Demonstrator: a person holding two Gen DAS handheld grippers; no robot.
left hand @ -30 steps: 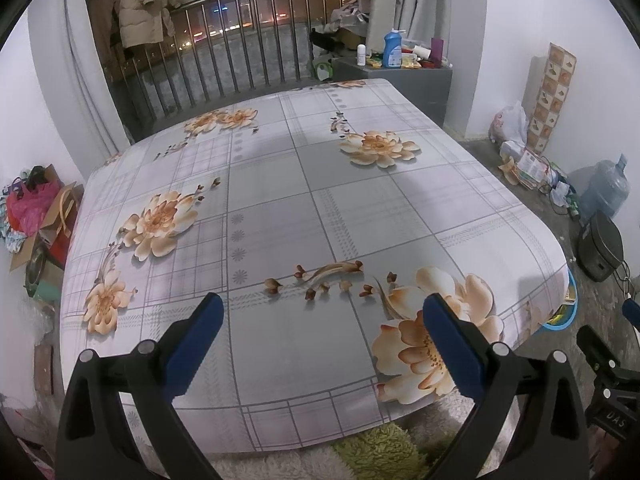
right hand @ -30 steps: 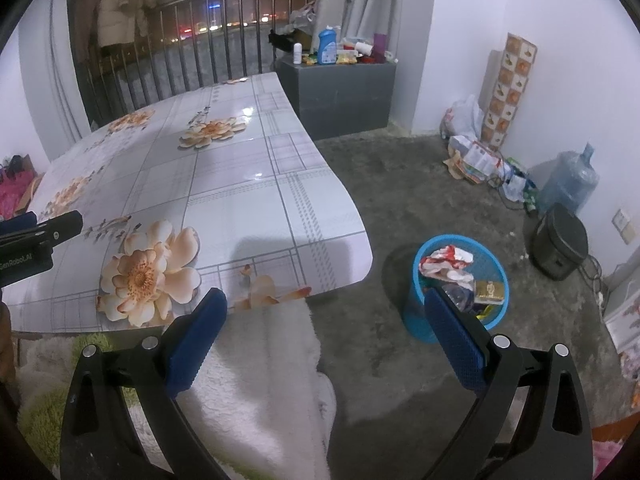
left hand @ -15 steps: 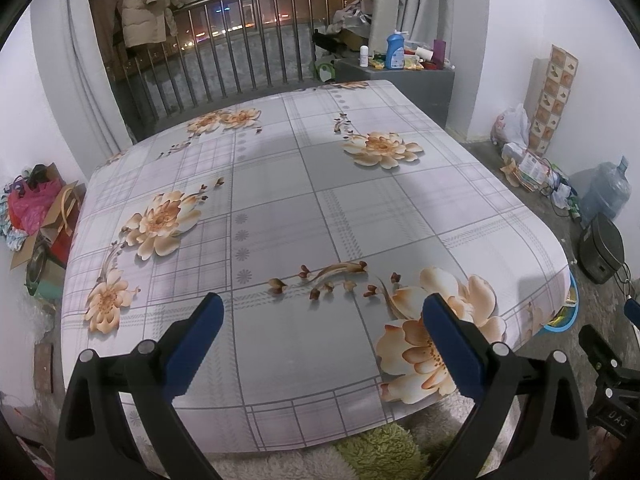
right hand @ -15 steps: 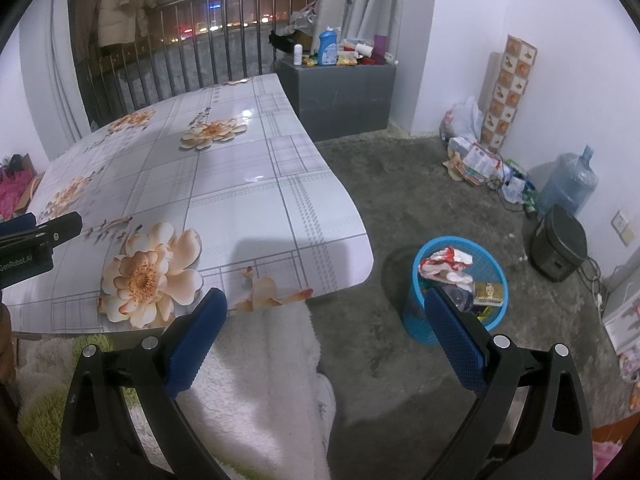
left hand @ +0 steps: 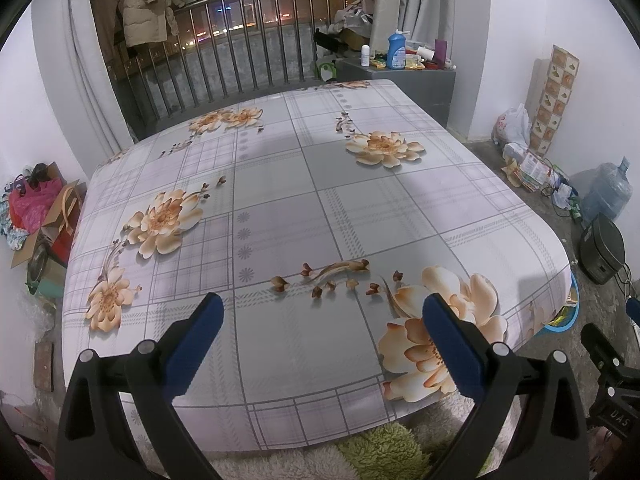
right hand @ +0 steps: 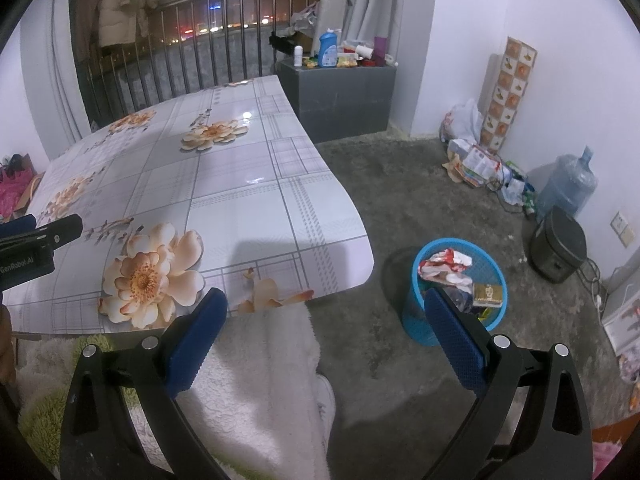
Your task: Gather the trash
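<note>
A blue mesh trash basket (right hand: 416,320) stands on the concrete floor to the right of the table, with wrappers and a small gold box (right hand: 487,295) inside. Its rim peeks past the table's right corner in the left wrist view (left hand: 570,318). My left gripper (left hand: 322,312) is open and empty, held over the near edge of the flowered table (left hand: 304,208). My right gripper (right hand: 326,312) is open and empty, held above the floor between the table corner (right hand: 352,240) and the basket. No loose trash shows on the tabletop.
A grey cabinet (right hand: 340,92) with bottles stands behind the table. Bags and papers (right hand: 476,160), a water jug (right hand: 568,186) and a black appliance (right hand: 558,246) line the right wall. A white fluffy cover (right hand: 256,380) lies below. Bags and a cardboard box (left hand: 36,216) sit at left.
The left wrist view has drifted slightly, with the table sitting a little lower in the frame. Both grippers stay open and empty.
</note>
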